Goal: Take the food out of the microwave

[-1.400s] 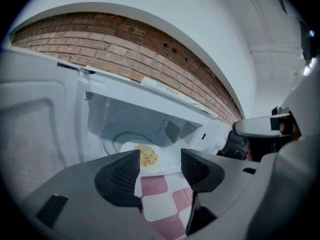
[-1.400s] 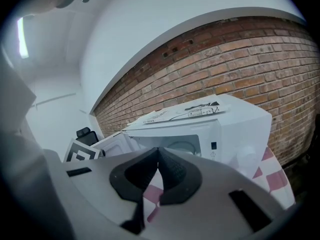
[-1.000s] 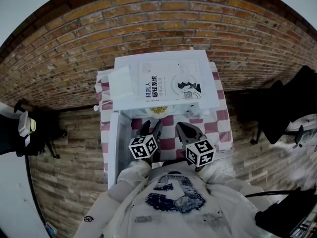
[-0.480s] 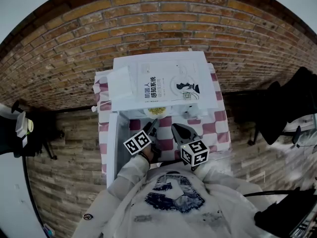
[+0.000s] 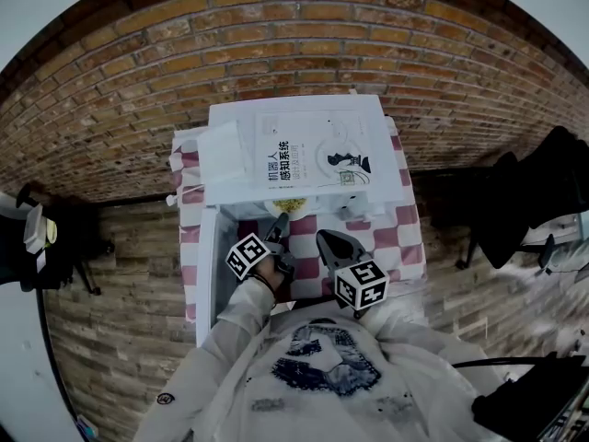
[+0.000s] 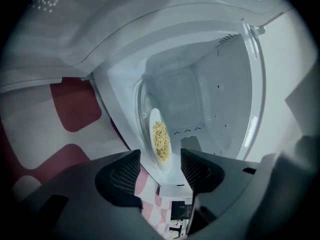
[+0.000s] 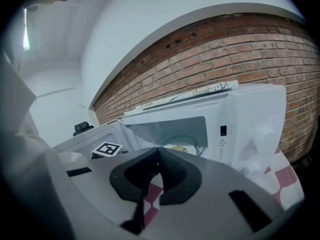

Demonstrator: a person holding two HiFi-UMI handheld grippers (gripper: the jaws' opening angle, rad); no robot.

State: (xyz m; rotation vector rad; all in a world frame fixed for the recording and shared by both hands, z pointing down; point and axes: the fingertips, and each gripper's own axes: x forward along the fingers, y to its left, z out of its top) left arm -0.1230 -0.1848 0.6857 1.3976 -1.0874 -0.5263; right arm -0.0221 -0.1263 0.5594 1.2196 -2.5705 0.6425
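The step in hand is the reach for the plate. The microwave (image 7: 250,119) stands on the desk (image 5: 405,228) with its door (image 5: 210,265) swung open to the left. The food (image 6: 160,140), a small yellowish heap, lies on a white plate (image 6: 154,119) inside the cavity, on the glass tray (image 6: 142,96). The left gripper (image 6: 160,160) is at the mouth of the opening and points straight in. It is rolled onto its side, so the plate looks stood on edge in its own view. Its fingers (image 6: 131,166) are well apart with nothing clamped between them. The near rim of the plate shows in the gap just beyond the tips, and it seems not yet touched, though how close it is is hard to judge. The roll appears to put one finger above the rim and one below it. The next move probably calls for sliding a little further in until the rim sits between the pads. Then the fingers should close firmly and draw the plate out level, so that it clears the door frame and the food does not slip. The right gripper (image 7: 157,156) hangs back over the desk in front of the microwave. Its fingers are pressed together and empty, so it is free to steady the plate's far side once the plate is out.
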